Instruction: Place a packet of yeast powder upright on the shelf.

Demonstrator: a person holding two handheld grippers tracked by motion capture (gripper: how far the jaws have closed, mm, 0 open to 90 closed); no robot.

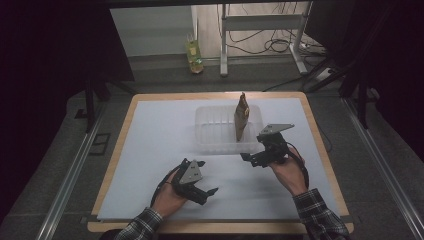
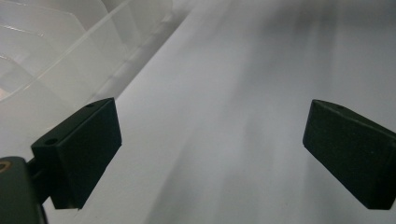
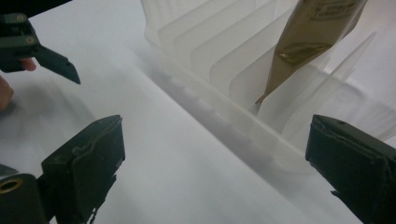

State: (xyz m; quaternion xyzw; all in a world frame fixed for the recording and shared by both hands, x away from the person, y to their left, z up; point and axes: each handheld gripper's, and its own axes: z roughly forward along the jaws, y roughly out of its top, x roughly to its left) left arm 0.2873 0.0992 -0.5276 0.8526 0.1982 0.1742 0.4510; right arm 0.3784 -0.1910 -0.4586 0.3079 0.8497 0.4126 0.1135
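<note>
A brown pouch (image 1: 241, 120) stood upright in a clear slotted rack (image 1: 210, 131), toward the rack's right end, its top rising well above the rim. The rack sat on a white sheet (image 1: 160, 150) covering the table (image 1: 122, 125), nearer the far edge and a little right of centre.

The right gripper view gave what the high view could not: the rack's (image 3: 196, 51) thin dividers, and the pouch (image 3: 303, 42) wedged between two of them with its lower corner pointing down into a slot. The same view caught the left gripper's tip and a bit of hand at its upper left.

The right gripper (image 1: 252, 159) was just off the rack's near right corner, jaws wide apart and empty, aimed toward the rack. The left gripper (image 1: 210, 194) lay lower, near the table's front edge and left of centre, well apart from the rack, jaws also wide and holding nothing. Its own view showed bare sheet (image 2: 224, 130) between the jaws and a blurred stretch of the rack's wall (image 2: 60, 70) at upper left.

Beyond the table, the high view showed a bottle (image 1: 194, 54) on the floor beside a metal stand (image 1: 260, 30) and loose cables (image 1: 280, 45).
</note>
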